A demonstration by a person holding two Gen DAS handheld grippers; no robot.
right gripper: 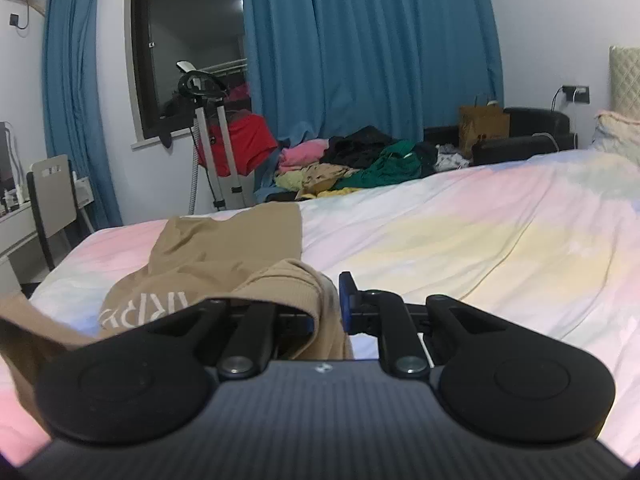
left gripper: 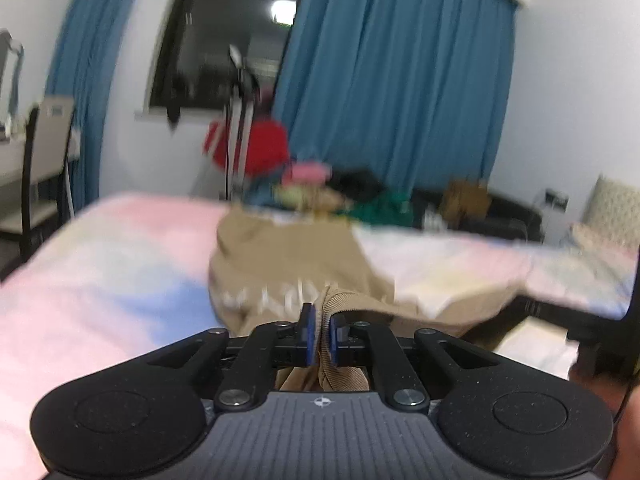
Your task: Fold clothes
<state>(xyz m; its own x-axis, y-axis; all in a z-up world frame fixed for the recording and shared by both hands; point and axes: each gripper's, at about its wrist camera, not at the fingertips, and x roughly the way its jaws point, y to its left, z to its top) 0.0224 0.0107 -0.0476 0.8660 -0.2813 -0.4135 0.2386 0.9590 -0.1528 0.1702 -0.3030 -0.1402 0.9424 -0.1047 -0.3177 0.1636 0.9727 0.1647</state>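
Both tongs, left [left gripper: 320, 330] and right [right gripper: 326, 312], are pinching ribbed edges of the tan lettered knit garment [right gripper: 224, 248], which is trailing ahead over the pastel bedsheet [right gripper: 460, 240]. A fold looks underway; next they must carry the edges together evenly.

Ribbed tan cloth sweatshirt [right gripper: 224, 252]; matt black plastic hand-held gripper [right gripper: 326, 312].

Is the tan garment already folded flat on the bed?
No. The tan garment lies rumpled, its ribbed edge pinched in the right hand-held gripper.

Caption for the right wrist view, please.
Right gripper pinching the tan sweatshirt's ribbed edge above a pastel bedsheet.
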